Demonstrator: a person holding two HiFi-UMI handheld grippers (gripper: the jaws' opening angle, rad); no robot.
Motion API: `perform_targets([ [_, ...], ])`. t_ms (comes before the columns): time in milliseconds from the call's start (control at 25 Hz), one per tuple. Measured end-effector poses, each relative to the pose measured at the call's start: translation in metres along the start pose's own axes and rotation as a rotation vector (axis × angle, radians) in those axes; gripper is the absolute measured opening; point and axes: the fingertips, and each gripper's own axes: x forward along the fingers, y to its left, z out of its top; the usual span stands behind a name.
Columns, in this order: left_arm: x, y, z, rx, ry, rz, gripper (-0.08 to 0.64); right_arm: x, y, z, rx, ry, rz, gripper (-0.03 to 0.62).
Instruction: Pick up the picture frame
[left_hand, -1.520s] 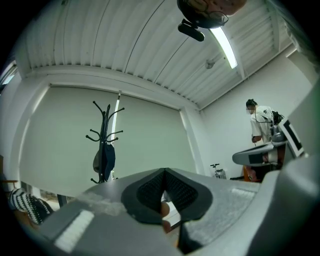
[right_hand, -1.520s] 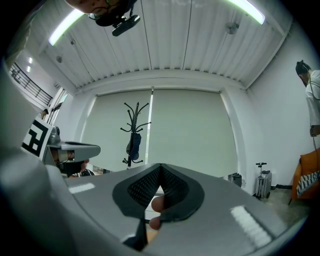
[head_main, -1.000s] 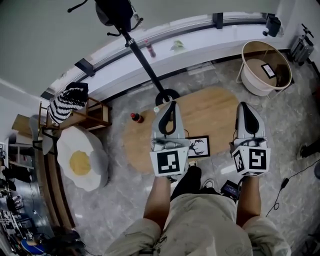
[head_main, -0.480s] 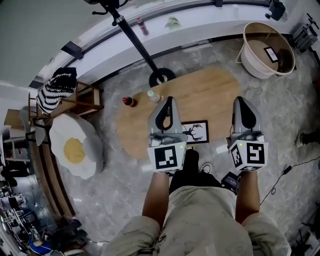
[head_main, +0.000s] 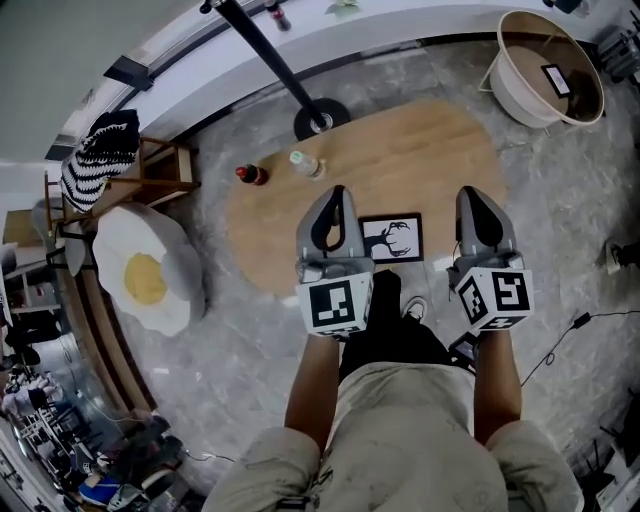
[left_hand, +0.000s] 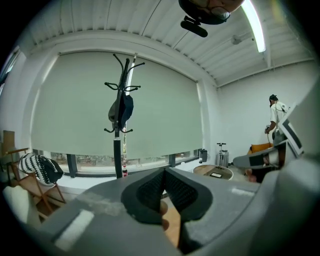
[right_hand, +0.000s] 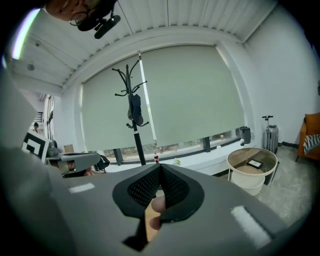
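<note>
A black picture frame (head_main: 392, 238) with a deer drawing lies flat near the front edge of the oval wooden table (head_main: 420, 150). In the head view it shows between my two grippers. The left gripper (head_main: 337, 192) hovers just left of the frame, its jaws shut with nothing in them. The right gripper (head_main: 470, 192) hovers to the frame's right, also shut with nothing held. Neither touches the frame. In the left gripper view the shut left gripper (left_hand: 164, 172) points at the window; the right gripper view shows the right gripper (right_hand: 159, 167) likewise. The frame is hidden in both gripper views.
A red bottle (head_main: 250, 175) and a clear bottle (head_main: 305, 165) stand on the table's far left. A coat stand's base (head_main: 320, 120) sits behind the table. An egg-shaped cushion (head_main: 145, 280) and a wooden chair (head_main: 150, 175) are left; a round basket table (head_main: 550, 65) stands at the far right.
Both grippers have sunk toward the table, still shut. The frame now shows more fully between them, no longer half hidden by the left gripper.
</note>
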Motion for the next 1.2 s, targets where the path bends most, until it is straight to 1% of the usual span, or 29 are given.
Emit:
perform_targets([
  [120,0.003,0.003,-0.025,-0.027,0.057,0.009,0.006,0.005,-0.006,-0.025,0.014,0.051,-0.012,0.0],
  [200,0.006,0.003,-0.046,-0.024,0.093,0.003,0.006,0.009,-0.012,-0.045,0.021,0.084,-0.028,0.0],
  [320,0.01,0.004,-0.081,0.009,0.133,-0.017,0.006,0.017,-0.018,-0.081,0.041,0.137,-0.051,0.0],
  [440,0.009,0.003,-0.115,-0.009,0.182,-0.017,0.006,0.023,-0.02,-0.117,0.075,0.202,-0.052,0.0],
  [560,0.011,0.001,-0.142,-0.02,0.228,-0.027,0.006,0.026,-0.023,-0.137,0.109,0.237,-0.049,0.0],
  [760,0.011,0.001,-0.188,-0.029,0.317,-0.037,0.014,0.033,-0.022,-0.171,0.101,0.299,-0.052,0.0],
  [920,0.006,-0.002,-0.229,-0.061,0.389,-0.033,0.015,0.034,-0.022,-0.206,0.093,0.354,-0.049,0.0],
  [1200,0.003,-0.007,-0.286,-0.086,0.493,-0.042,0.017,0.037,-0.024,-0.255,0.08,0.438,-0.063,0.002],
])
